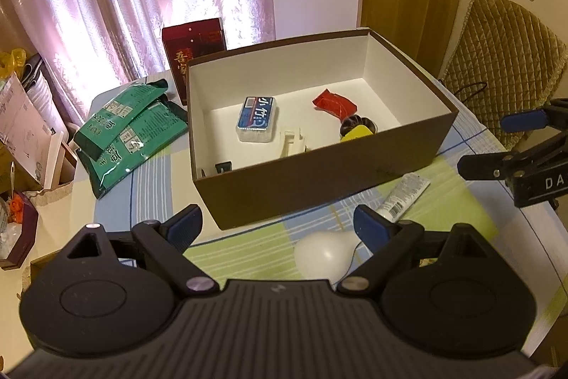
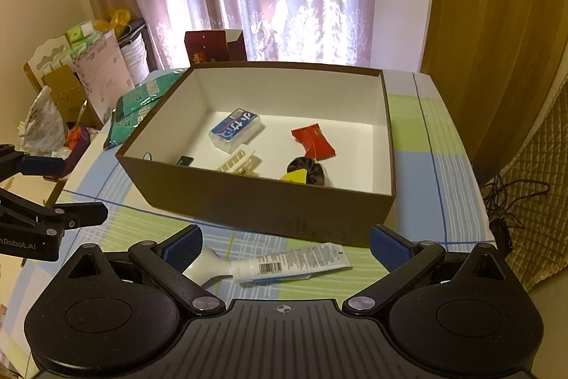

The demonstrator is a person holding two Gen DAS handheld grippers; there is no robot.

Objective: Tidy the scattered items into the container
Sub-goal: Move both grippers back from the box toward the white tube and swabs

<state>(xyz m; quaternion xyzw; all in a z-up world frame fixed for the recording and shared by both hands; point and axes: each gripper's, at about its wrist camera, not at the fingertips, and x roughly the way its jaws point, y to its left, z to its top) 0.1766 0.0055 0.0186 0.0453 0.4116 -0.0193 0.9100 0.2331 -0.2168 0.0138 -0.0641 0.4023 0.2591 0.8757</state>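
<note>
Nearest the left gripper [image 1: 277, 224] lies a white light bulb [image 1: 325, 253], resting on the checked tablecloth [image 1: 248, 247] between the widely spread fingers and touching the right one's blue pad; nothing is gripped. The right gripper [image 2: 285, 242] is likewise spread wide and empty, with a white tube [image 2: 284, 265] lying flat on the cloth between its fingers, just in front of the box.

One brown box [image 2: 248, 201] with a white inside stands open on the table, its near wall close to both grippers and its top unobstructed. Inside it, six things show: one blue-labelled pack [image 2: 237, 129], one red wrapper [image 2: 314, 142], one cream clip [image 2: 239, 163], one dark round item with a yellow piece [image 2: 307, 171], one small dark object [image 2: 184, 160] and a small ring [image 2: 147, 156] by the near-left wall. The right half of the box floor is bare.

Outside the box, two green packets [image 1: 124, 126] overlap beside its left wall, and one dark red carton [image 1: 193, 45] stands upright behind its far-left corner. Bare cloth runs along the right side of the box to the table edge [image 2: 461, 166]. Cluttered bags and boxes [image 2: 71, 87] sit beyond the left edge.
</note>
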